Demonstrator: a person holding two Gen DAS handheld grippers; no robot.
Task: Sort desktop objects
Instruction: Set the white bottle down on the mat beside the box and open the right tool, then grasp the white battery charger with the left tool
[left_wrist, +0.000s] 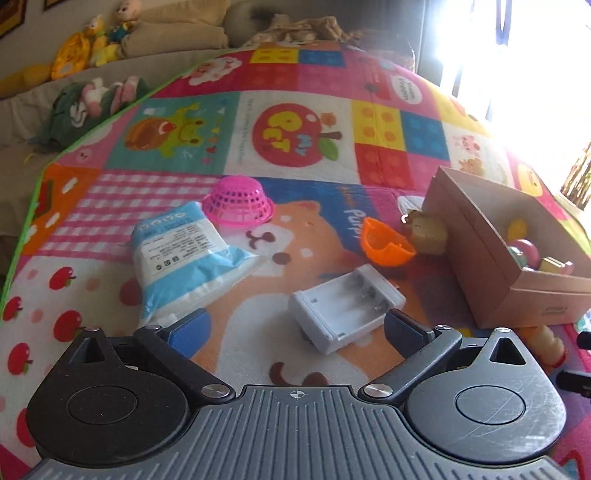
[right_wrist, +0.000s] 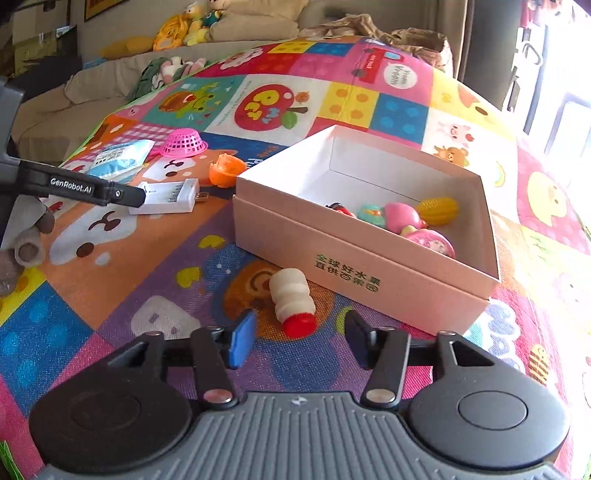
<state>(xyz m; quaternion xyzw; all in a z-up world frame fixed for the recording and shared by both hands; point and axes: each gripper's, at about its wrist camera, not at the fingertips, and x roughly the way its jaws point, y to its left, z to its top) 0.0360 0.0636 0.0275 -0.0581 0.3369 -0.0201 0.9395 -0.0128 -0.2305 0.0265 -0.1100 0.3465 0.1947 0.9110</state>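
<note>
just in front of the right gripper (right_wrist: 297, 341), a small white bottle with a red cap (right_wrist: 291, 301) lies on its side on the colourful play mat (right_wrist: 110, 295). the jaws are parted with nothing between them, and the red cap points toward the gap, so i judge this bottle is the next thing to pick. it lies close to the front wall of the pink cardboard box (right_wrist: 354, 273), so there is little room on that side, while the mat on the other side is free.

inside the box, several small toys are gathered in the near right corner, among them a yellow corn-like piece (right_wrist: 439, 210) and a pink round toy (right_wrist: 404, 216). most of the box floor is bare, so more things can go in. the walls are upright and rather high, so i think a carried object must be lifted over the rim first.

the left gripper (left_wrist: 295, 326) also stands wide apart and holds nothing. just ahead of it lies a white battery charger (left_wrist: 345, 308), flat, with its slots facing up, and with free mat around it for the fingers. a little further are a blue and white packet (left_wrist: 184, 258), an orange half shell (left_wrist: 386, 242) and a brownish small toy (left_wrist: 426, 230) that rests right beside the box wall. beyond them a pink basket (left_wrist: 240, 201) stands upside down. far behind, the mat ends at a beige sofa (left_wrist: 177, 33) with plush toys.
</note>
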